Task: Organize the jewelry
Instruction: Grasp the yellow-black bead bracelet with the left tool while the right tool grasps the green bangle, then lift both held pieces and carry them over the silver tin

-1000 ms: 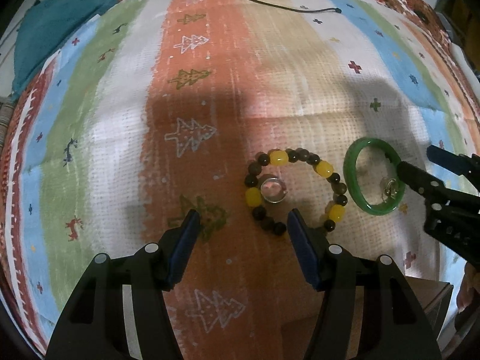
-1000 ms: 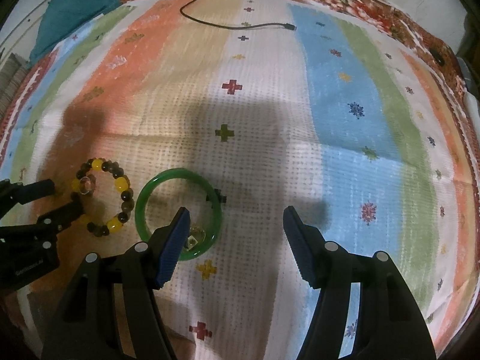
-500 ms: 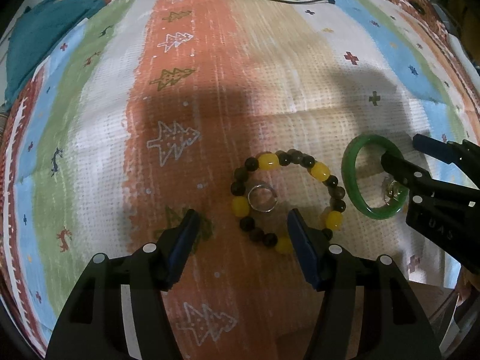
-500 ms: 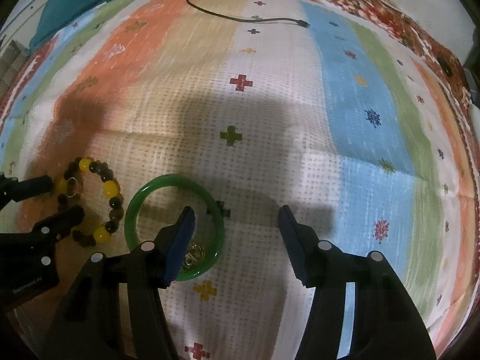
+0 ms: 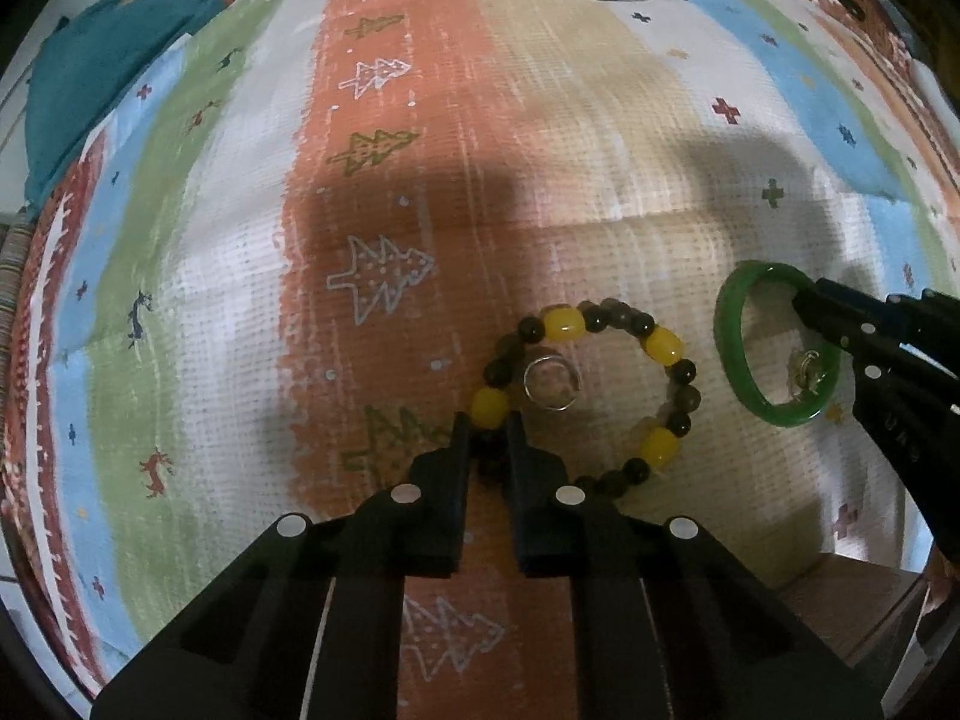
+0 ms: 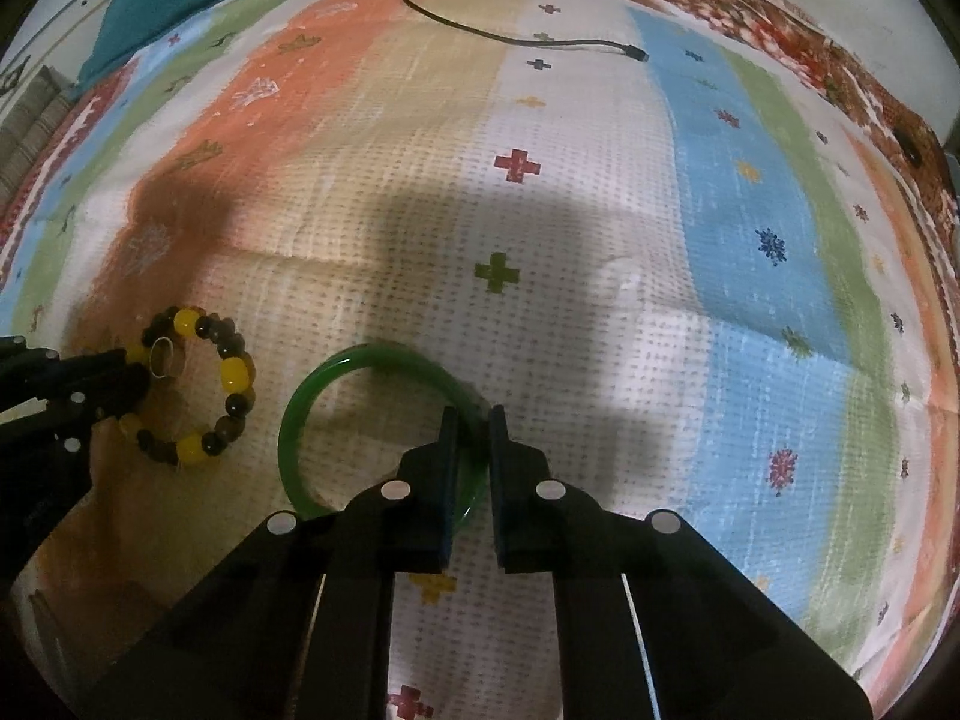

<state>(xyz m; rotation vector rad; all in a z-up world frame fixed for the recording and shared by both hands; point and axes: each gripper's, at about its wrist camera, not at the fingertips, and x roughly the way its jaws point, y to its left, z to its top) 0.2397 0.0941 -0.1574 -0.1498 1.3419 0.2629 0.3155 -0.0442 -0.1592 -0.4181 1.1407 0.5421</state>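
Observation:
A bead bracelet (image 5: 660, 343) with yellow and dark beads lies on the striped cloth. A silver ring (image 5: 551, 383) lies inside it. My left gripper (image 5: 487, 427) is shut on the bracelet's near-left beads. A green bangle (image 5: 733, 348) lies to the right with a small earring (image 5: 805, 367) inside it. My right gripper (image 6: 474, 420) is shut on the bangle's (image 6: 312, 402) right rim. The bead bracelet (image 6: 231, 375) and the left gripper (image 6: 120, 378) show at the left of the right wrist view.
A black cable (image 6: 522, 39) lies across the far part of the cloth. A teal cloth (image 5: 90, 72) is bunched at the far left. A brown box edge (image 5: 840, 600) shows at the near right.
Both grippers have closed from wide open: the left one on the bead bracelet, the right one on the green bangle. Both moved slightly forward and down.

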